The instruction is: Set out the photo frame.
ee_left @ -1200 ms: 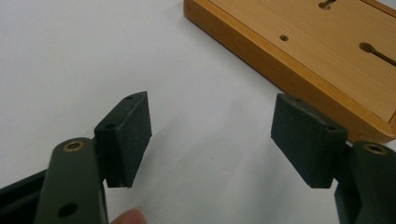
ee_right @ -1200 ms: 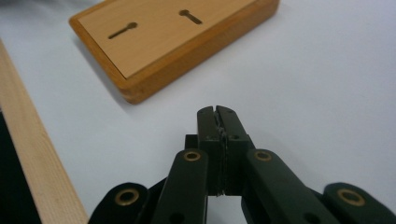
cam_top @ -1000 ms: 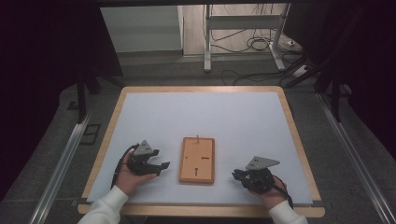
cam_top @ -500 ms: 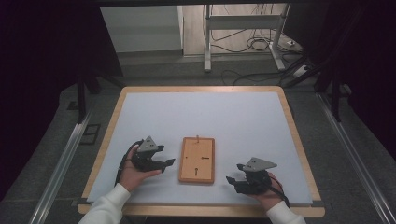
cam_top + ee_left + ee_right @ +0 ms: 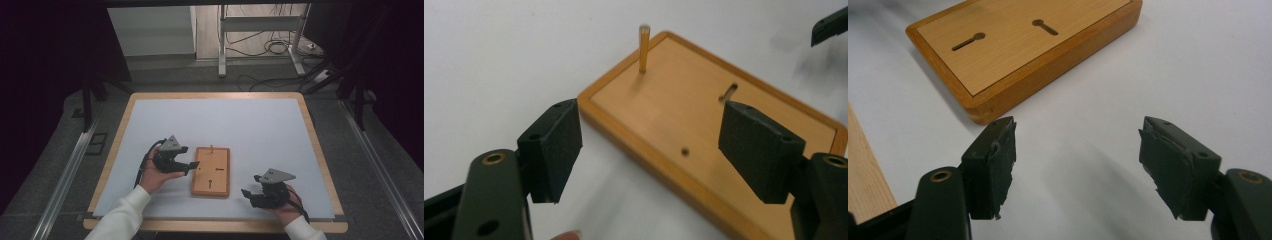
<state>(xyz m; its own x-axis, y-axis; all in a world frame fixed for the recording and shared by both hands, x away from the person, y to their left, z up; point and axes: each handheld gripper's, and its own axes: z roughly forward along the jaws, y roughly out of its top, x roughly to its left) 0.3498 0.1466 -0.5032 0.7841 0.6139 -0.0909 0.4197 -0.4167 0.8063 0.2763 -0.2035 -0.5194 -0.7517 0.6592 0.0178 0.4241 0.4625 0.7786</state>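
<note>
From above, the wooden board [image 5: 211,171] lies near the table's [image 5: 220,120] 6 o'clock edge, with wide bare room toward 12. Left gripper [image 5: 649,145] gapes open at the board's edge; a peg [image 5: 643,49] stands at 12. Right gripper [image 5: 1078,165] gapes open, board at 11

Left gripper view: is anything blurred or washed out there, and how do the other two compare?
Left gripper view: the peg on the wooden board looks slightly soft, the left claw up close is softer, and the white surface is bright without glare. Right gripper view: the board's slots are crisp, with soft shadows under the right claw. High view: the table is evenly lit, its surroundings dark.
</note>
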